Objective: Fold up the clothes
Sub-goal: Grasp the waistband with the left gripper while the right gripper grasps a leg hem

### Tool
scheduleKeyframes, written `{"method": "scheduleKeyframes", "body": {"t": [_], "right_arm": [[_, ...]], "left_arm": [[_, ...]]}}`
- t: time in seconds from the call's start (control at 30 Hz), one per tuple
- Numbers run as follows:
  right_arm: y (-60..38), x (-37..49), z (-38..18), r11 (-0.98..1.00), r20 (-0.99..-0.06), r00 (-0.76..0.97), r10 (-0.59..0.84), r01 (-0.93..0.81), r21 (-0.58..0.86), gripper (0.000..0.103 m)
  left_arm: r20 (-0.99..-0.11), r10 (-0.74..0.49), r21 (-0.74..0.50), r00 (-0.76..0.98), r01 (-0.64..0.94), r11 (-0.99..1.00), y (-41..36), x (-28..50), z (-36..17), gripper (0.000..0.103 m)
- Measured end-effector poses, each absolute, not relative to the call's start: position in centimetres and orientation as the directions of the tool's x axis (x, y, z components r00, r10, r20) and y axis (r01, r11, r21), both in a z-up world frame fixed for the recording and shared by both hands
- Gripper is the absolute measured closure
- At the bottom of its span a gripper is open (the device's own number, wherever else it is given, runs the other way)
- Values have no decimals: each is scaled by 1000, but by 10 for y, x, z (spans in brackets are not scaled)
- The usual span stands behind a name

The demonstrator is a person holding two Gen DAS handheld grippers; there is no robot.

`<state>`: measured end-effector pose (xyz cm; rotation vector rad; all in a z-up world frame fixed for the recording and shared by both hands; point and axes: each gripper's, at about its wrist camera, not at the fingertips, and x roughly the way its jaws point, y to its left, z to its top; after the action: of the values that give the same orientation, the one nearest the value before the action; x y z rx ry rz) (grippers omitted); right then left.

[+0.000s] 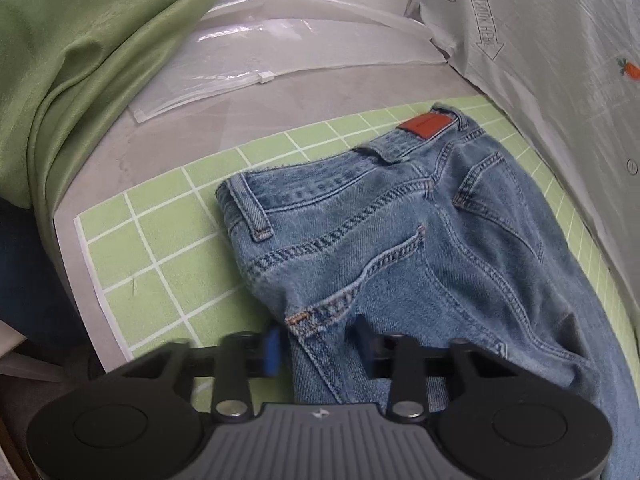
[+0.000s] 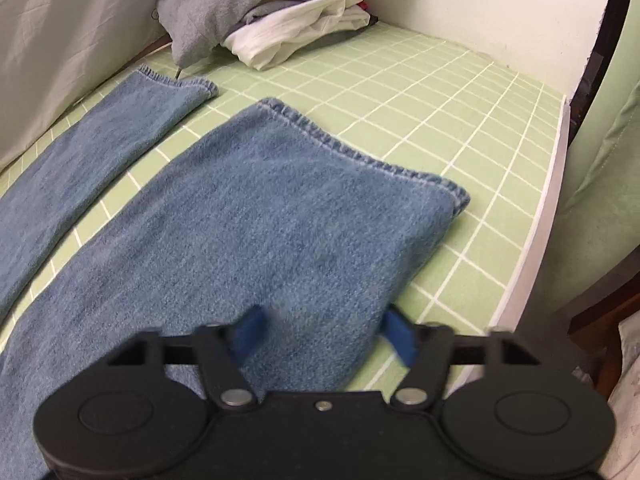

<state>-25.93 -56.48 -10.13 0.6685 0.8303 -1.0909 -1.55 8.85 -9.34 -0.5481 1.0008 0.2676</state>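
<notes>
Green checked mat [image 2: 460, 120] under jeans [image 1: 420, 240]; left gripper [image 1: 320, 344] and right gripper [image 2: 324, 332] fingers spread, straddling denim.

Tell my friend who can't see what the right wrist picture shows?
The open right gripper hovers over one leg of blue jeans spread on a green checked mat. A pile of clothes sits at the back.

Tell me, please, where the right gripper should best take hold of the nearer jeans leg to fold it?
Probably at the hem corner of the nearer leg, coming from the mat's open right side. That corner lies flat and free on the green grid mat, and the right gripper is open over the leg's right edge.
</notes>
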Motion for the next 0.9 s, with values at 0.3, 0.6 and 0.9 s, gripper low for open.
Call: {"method": "scheduleKeyframes", "body": {"t": [0.3,0.6,0.9], "right_arm": [[-569,-283,-37,317,-704,497,-507,867,384,99],[-568,-258,60,474,-470,657,-590,752,457,99],[-588,-222,67,491,-456,653,-605,757,431,99]], "left_arm": [[-730,-56,-424,682,-387,819,89,-8,-32,91],[-560,-77,-470,825,-239,850,71,13,53,94],[-582,-37,-407,812,-252,878,37,49,48,94]]}}
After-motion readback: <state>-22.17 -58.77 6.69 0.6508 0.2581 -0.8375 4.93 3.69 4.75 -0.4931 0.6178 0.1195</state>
